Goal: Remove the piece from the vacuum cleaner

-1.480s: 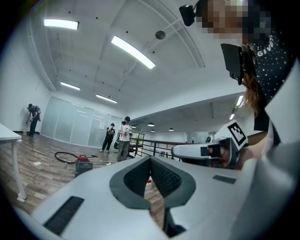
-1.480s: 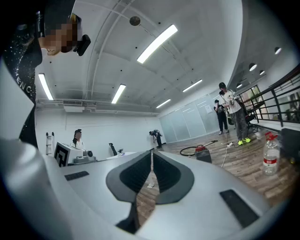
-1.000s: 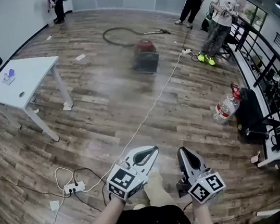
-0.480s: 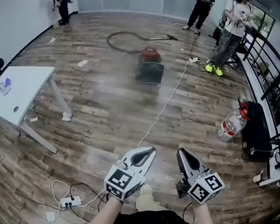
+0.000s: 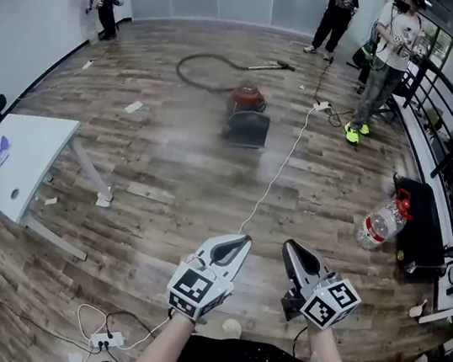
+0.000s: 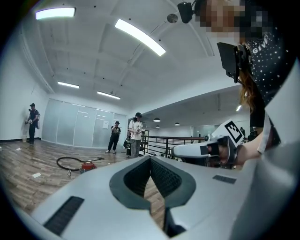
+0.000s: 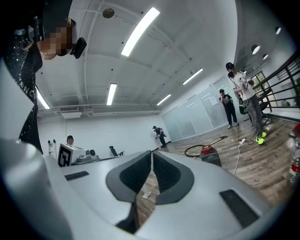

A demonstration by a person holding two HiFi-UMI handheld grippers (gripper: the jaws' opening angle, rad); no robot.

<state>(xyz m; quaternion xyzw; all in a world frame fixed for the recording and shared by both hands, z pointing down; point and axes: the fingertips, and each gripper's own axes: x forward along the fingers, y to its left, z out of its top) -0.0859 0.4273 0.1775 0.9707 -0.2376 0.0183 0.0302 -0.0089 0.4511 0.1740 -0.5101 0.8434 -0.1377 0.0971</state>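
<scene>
Holding both tools level and side by side, I have the left gripper (image 5: 239, 249) and the right gripper (image 5: 293, 249) clenched on nothing, as there is nothing within reach to grasp. The red vacuum cleaner (image 5: 244, 113) sits on the wood floor (image 5: 171, 210) well ahead of them. Its hose (image 5: 197, 76) loops behind it and a white cable (image 5: 280, 171) trails from beside it toward me. I judge closing in comes first; which piece comes off I cannot make out.
</scene>
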